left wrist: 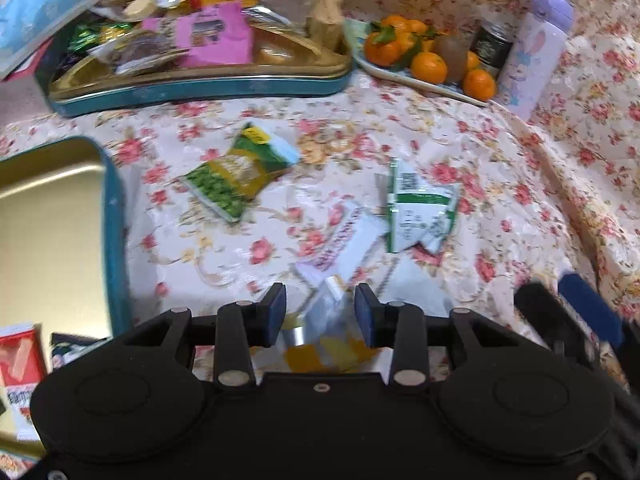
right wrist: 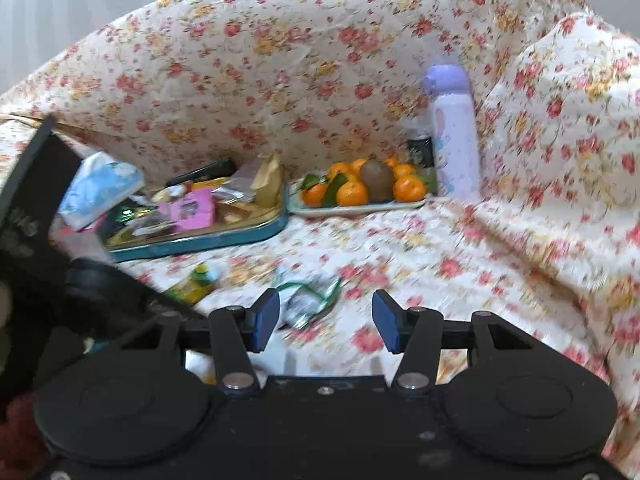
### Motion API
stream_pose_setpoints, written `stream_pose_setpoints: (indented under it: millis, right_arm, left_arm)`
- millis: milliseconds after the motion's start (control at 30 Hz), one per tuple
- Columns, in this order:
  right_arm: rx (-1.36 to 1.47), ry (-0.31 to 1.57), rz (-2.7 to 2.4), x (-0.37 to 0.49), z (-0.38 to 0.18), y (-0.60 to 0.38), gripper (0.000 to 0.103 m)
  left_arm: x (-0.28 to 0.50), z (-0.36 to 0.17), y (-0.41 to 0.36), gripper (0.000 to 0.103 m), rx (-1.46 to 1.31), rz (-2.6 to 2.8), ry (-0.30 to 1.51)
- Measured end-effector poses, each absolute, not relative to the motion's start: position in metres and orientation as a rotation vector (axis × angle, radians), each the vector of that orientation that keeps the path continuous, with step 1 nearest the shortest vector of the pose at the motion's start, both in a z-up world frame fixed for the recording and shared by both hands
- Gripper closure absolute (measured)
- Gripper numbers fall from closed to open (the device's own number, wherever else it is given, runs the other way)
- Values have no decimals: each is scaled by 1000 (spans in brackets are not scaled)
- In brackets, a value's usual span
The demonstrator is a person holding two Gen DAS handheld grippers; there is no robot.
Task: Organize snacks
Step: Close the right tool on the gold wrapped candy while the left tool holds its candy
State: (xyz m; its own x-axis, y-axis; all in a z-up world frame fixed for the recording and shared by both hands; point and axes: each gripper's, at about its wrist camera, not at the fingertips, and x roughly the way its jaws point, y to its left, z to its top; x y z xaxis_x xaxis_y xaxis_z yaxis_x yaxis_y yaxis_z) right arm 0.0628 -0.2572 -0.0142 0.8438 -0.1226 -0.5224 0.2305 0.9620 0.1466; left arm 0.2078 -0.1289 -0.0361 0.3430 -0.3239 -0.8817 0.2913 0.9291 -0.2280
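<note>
Directly between left jaws: silver packet (left wrist: 320, 320)

Rose-patterned cloth (left wrist: 400, 128), teal tin (left wrist: 208, 88)

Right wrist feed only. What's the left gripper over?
Observer: The left gripper stands open over a crumpled silver and yellow foil packet. I see no clear pinch on it.
Operator: Any free container near it?
Observer: Yes, a teal metal tin with a gold inside sits at the left edge of the left wrist view. The part that shows holds nothing.
Operator: Other loose packets I miss?
Observer: A white packet with pink lettering lies right beside the green and white packet.
</note>
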Motion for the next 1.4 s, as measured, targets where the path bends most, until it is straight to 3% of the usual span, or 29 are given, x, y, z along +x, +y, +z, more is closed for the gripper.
stream_pose_setpoints:
  millis: [667,733,833,1100,1400]
  right_arm:
    - [444,820,40,68,-61,-183,49]
    - [439,802,23,70,-62,-182,52]
    - [375,799,-24,76,-61,-180,75]
    - [209,776,-146,74,-58,-196,77]
    - [237,772,-186,64,-62,-226,77]
  left_arm:
    - [227,-42,-121,53,32,-500,1283]
    - [231,-42,-121,53,29,-502,1303]
    - [233,-42,-120,55,10,-496,1311]
    - [221,-20,-112,59,-20,-575,1213]
    - [171,-11,-122,58,376,-670,992]
